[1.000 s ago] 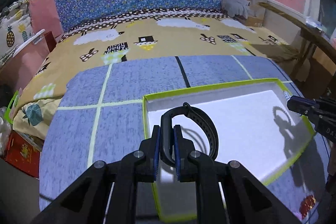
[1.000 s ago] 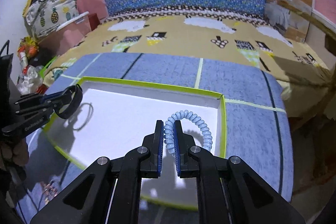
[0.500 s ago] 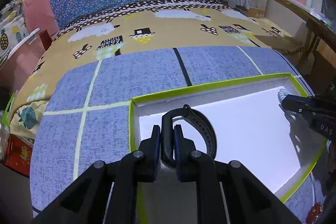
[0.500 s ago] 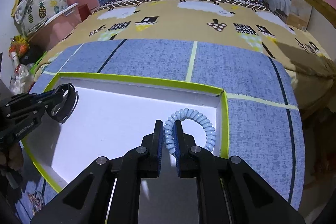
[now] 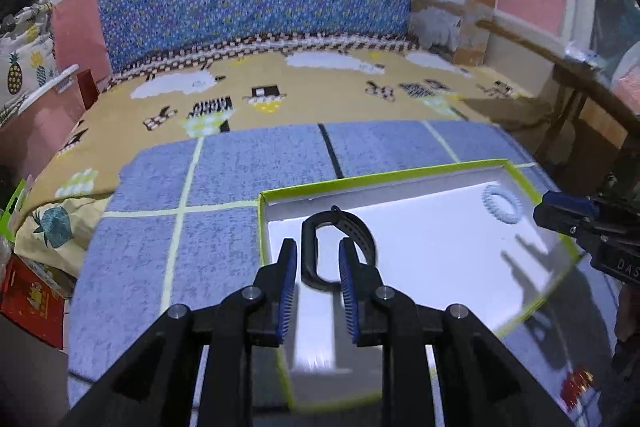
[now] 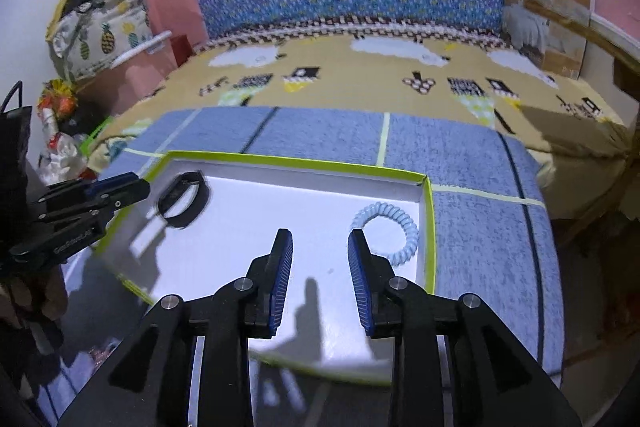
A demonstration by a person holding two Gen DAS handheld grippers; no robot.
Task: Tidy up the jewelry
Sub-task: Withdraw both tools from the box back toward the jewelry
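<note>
With jaws just opened, the left claw stands spread around the black wristband lying at the tray's near-left, while the spread right claw is empty, the blue coil bracelet just far-right of it.

near tray rim: blurred | red item: blurred, unidentifiable | tray's near-left corner: hidden by hand-held gripper

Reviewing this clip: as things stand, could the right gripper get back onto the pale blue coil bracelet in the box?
Probably yes. The right gripper is open, and the coil bracelet lies loose on the floor of the box, just beyond its right finger. Nothing lies between them; only the nearby box wall might crowd the approach.
</note>
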